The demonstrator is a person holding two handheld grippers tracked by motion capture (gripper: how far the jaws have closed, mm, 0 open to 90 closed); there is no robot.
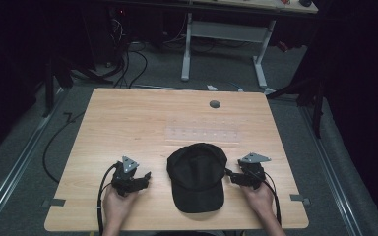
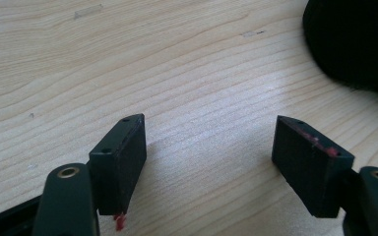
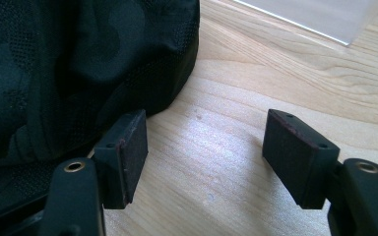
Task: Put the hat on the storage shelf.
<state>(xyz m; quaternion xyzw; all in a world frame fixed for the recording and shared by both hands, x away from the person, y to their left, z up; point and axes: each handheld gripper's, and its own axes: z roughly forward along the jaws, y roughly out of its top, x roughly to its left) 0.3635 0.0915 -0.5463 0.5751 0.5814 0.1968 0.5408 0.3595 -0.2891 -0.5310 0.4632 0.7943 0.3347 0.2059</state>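
Between our two hands the cap [image 1: 197, 176] lies on the surface [image 1: 128, 118], brim toward us, just beside the right hand-held gripper [image 1: 234, 177] (the nearer) and apart from the left hand-held gripper [image 1: 145, 178], both with jaws apart and empty.

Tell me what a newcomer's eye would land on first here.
A black baseball cap sits at the near middle of the wooden table, brim toward the person. An open left gripper and an open right gripper flank it, each resting on the wood in a hand. A clear plastic strip lies just beyond the cap.
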